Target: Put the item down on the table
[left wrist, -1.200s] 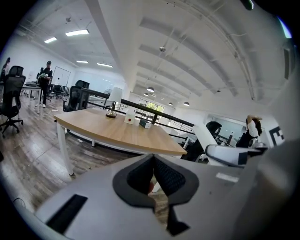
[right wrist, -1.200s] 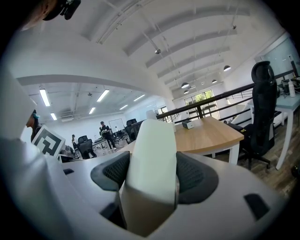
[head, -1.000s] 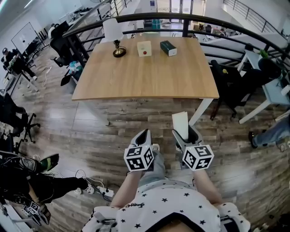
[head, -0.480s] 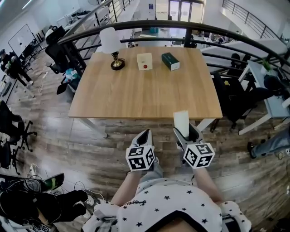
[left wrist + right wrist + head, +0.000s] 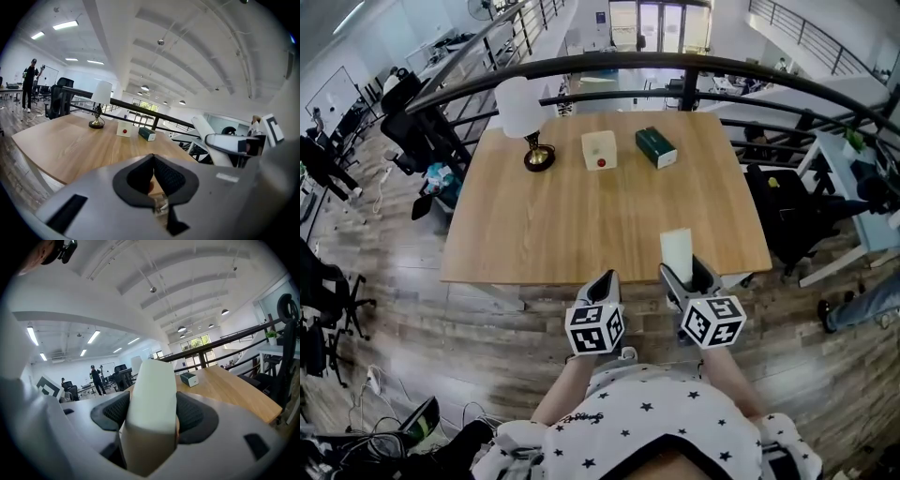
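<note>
My right gripper [image 5: 684,273] is shut on a tall white block [image 5: 676,251], which stands up between its jaws just over the near edge of the wooden table [image 5: 581,225]. In the right gripper view the white block [image 5: 151,413] fills the gap between the padded jaws, and the table [image 5: 225,387] stretches ahead. My left gripper [image 5: 607,279] hangs beside it at the table's near edge, shut and empty. In the left gripper view its tips [image 5: 153,157] meet, with the held white block [image 5: 211,140] off to the right.
At the table's far side stand a white-shaded lamp [image 5: 522,111], a small white box with a red button [image 5: 598,150] and a dark green box [image 5: 656,147]. A black railing [image 5: 675,66] curves behind the table. Office chairs [image 5: 417,131] stand at left, and a desk at right.
The person has walked up to the table. Both grippers, first over the wooden floor short of it, now sit at its near edge. The white block stays gripped.
</note>
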Demonstrator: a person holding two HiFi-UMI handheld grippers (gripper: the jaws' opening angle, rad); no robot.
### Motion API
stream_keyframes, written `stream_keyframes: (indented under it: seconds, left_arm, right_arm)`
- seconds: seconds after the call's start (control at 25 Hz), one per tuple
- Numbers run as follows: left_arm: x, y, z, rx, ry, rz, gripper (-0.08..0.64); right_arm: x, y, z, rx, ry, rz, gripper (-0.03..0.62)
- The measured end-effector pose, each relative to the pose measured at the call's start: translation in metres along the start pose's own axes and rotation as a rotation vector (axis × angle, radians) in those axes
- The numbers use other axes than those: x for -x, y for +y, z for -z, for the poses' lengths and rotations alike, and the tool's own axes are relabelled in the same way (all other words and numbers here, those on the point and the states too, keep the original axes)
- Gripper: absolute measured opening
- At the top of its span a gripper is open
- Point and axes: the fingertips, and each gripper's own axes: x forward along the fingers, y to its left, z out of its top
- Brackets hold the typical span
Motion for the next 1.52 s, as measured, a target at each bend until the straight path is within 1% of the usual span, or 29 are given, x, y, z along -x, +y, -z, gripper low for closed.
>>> stream_keyframes:
  seconds: [0.28,0.56,0.8,0.96,1.16,1.52]
  left_arm:
    - [-0.044,0.024,-0.024,-0.008,-0.001,0.015,0.011]
    - [-0.082,0.037,-0.026,0.006,0.037,0.000,0.011]
    - [-0.120,0.050,-0.029,0.038,0.046,-0.041,0.012]
    - [-0.153,0.054,-0.034,0.045,0.057,-0.051,0.011]
    - [-0.186,0.063,-0.040,0.056,0.064,-0.068,0.011]
    - [-0.233,0.074,-0.039,0.067,0.092,-0.092,0.012]
  right_arm:
    - [-0.050,-0.013,-0.011,0.003,-0.006,0.019,0.301]
    - [-0.092,-0.039,-0.011,-0.001,0.029,0.023,0.301]
    - [-0.135,-0.069,-0.012,0.013,0.072,-0.005,0.301]
    - [-0.170,-0.090,-0.014,0.034,0.100,-0.023,0.301]
    - [-0.212,-0.114,-0.005,0.062,0.153,-0.037,0.301]
    - [-0.267,-0.157,0.025,0.089,0.252,-0.021,0.301]
